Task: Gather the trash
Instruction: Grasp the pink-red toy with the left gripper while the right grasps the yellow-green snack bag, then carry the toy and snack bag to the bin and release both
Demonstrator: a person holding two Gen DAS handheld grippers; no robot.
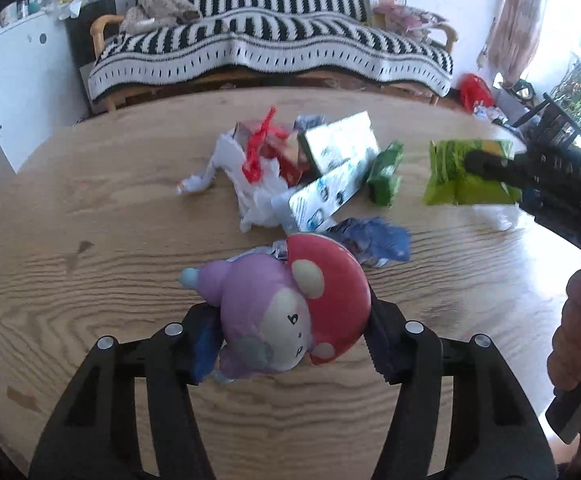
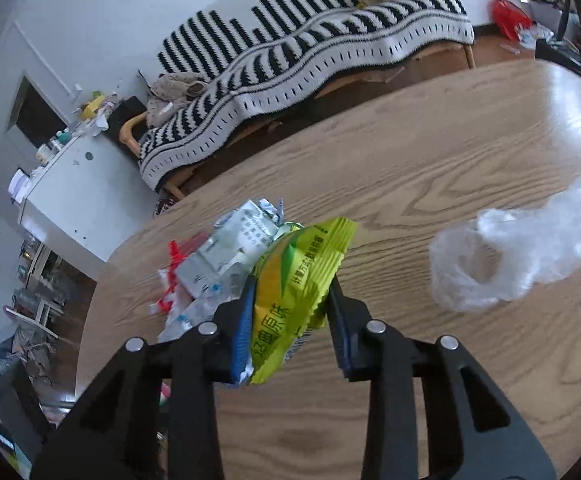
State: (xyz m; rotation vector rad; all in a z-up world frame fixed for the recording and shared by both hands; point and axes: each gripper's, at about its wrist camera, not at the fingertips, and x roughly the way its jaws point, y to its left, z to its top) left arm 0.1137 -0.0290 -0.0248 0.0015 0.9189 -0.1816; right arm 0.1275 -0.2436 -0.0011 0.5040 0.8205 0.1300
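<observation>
Purple-and-red plush toy (image 1: 286,312), green-yellow wrapper (image 2: 294,300), striped blanket (image 1: 270,48).

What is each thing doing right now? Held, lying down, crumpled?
Left gripper: jaws shut on toy.
Purple plush toy with red mushroom cap: gripped.
Right gripper: jaws shut on packet.
Green-yellow snack packet: gripped.
Clear plastic bag: crumpled on wooden table.
Silver-white cartons: lying piled.

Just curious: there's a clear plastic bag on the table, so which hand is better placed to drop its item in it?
Right, probably: the right gripper holds the green snack wrapper, and the clear bag lies just beside it.
</observation>
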